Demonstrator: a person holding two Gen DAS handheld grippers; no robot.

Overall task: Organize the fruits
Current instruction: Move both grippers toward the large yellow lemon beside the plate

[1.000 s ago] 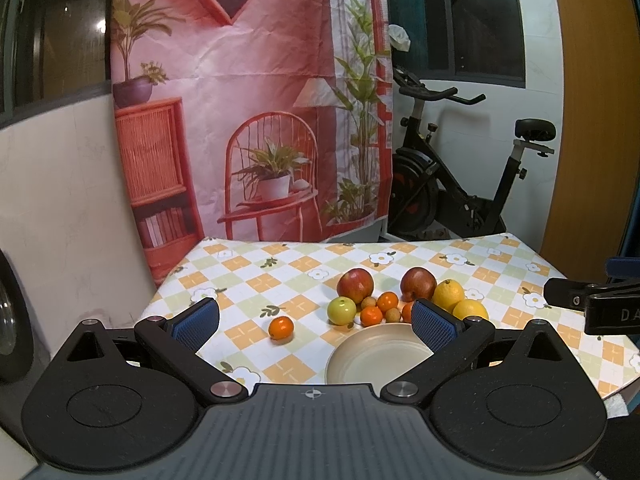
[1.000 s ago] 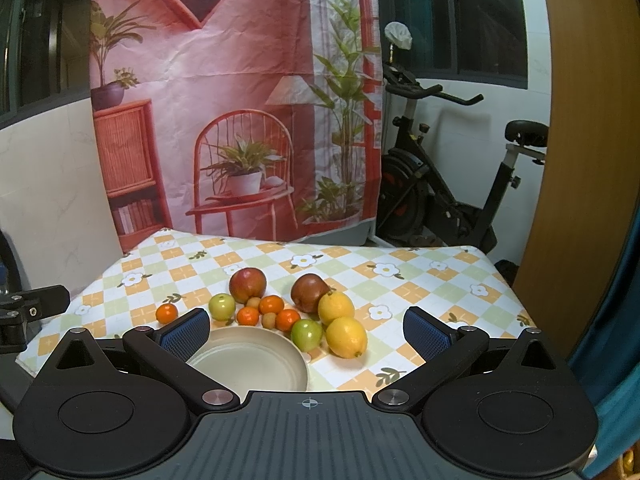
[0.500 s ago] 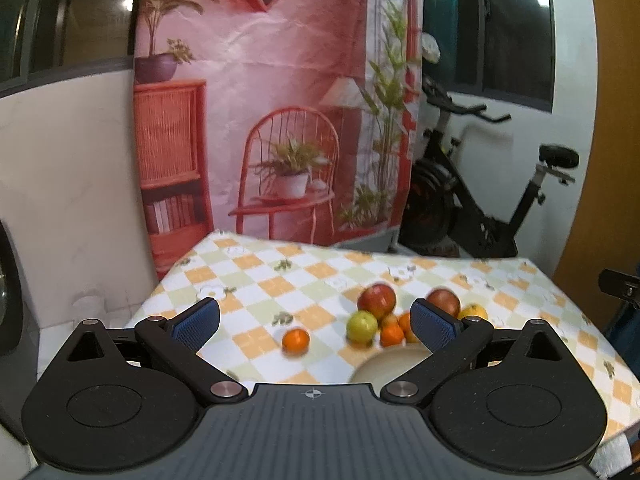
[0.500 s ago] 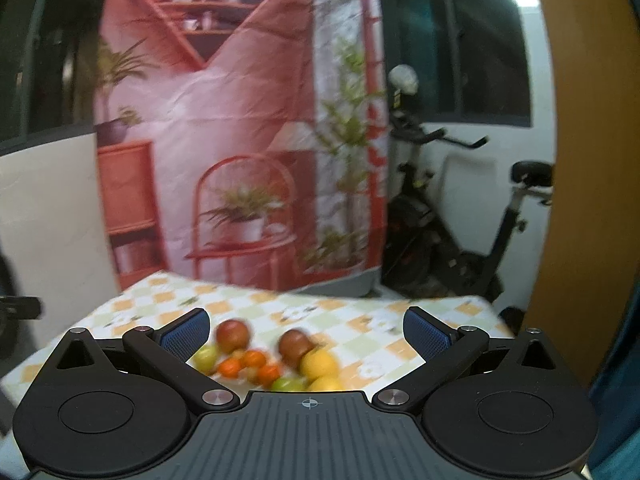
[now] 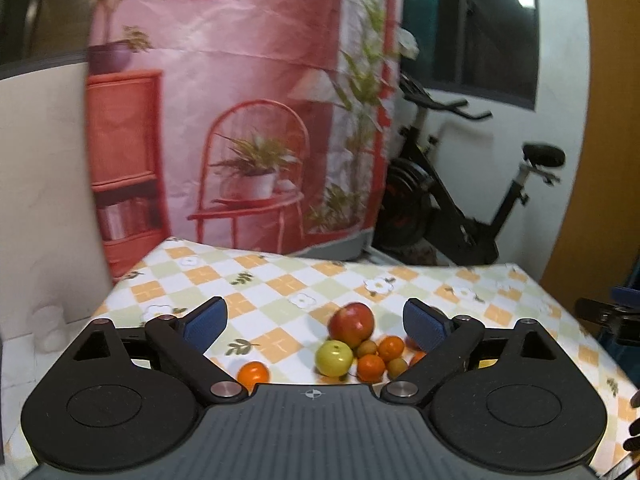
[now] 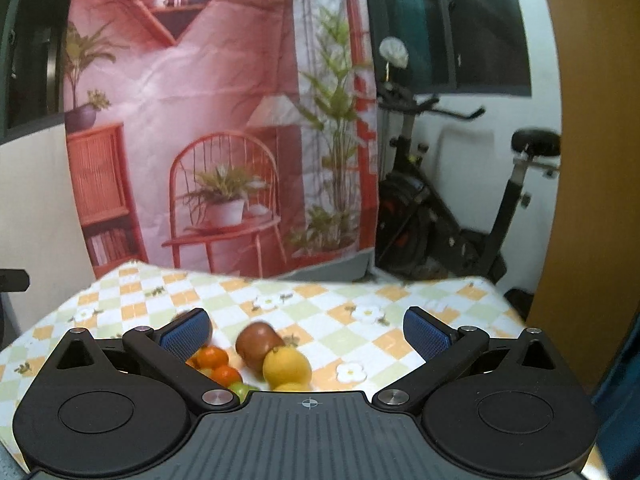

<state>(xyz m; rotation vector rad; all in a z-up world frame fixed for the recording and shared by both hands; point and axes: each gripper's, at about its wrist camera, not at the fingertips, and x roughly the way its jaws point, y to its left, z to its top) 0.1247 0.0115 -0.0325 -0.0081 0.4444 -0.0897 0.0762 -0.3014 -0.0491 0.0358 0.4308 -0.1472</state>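
A cluster of fruit lies on the checked tablecloth (image 5: 280,280). In the left wrist view I see a red apple (image 5: 351,324), a green apple (image 5: 334,358), small oranges (image 5: 371,367) and a lone orange (image 5: 253,374) to the left. My left gripper (image 5: 316,323) is open and empty above the near side of the cluster. In the right wrist view a dark red apple (image 6: 257,344), a yellow lemon (image 6: 287,367) and oranges (image 6: 213,358) lie between the fingers of my right gripper (image 6: 306,332), which is open and empty. The bowl is hidden below both gripper bodies.
A pink printed backdrop (image 5: 248,100) hangs behind the table. An exercise bike (image 5: 460,208) stands at the back right, beside a wooden panel (image 6: 592,160). The table's right edge (image 6: 500,292) falls off near the bike. The other gripper's tip (image 5: 608,314) shows at the right.
Both grippers have tilted upward and moved closer to the table. The fruit now sits lower in both views, and the bowl has dropped out of sight. Both stay open.
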